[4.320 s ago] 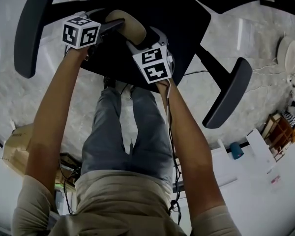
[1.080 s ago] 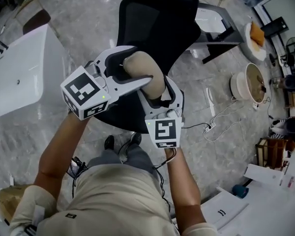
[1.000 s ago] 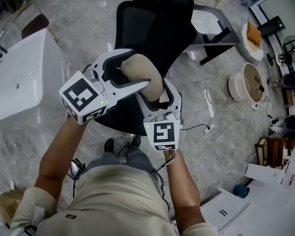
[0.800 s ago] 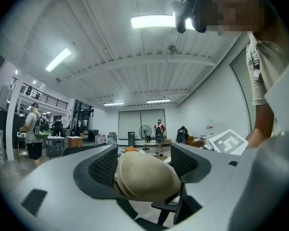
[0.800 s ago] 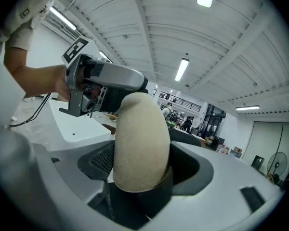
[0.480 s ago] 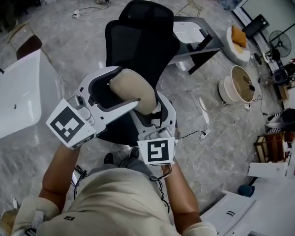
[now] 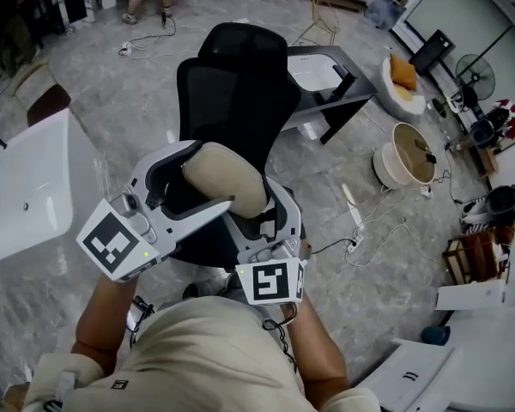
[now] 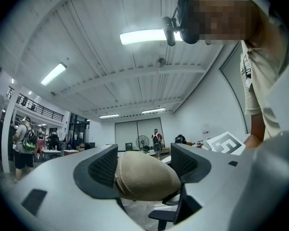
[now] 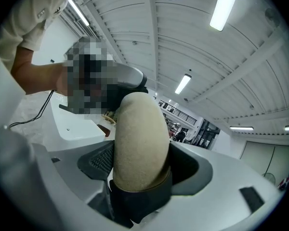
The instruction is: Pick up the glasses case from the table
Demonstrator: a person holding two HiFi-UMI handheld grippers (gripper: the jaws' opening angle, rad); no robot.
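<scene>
Our left claw [image 8: 145,166] and right claw [image 9: 143,163] both clench the raised glasses case [image 7: 226,177]; pickup seems done, so next we steady it.

Black office chair [image 7: 237,84], white table [image 7: 24,197] — grey floor [image 7: 112,84]

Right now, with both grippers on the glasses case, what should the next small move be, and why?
Probably hold it level, both grips shut. The glasses case is clamped by the left gripper at one end and the right gripper at the other, in the air above the black chair, touching nothing else. The pick-up looks done; opening either gripper risks a tilt.
</scene>
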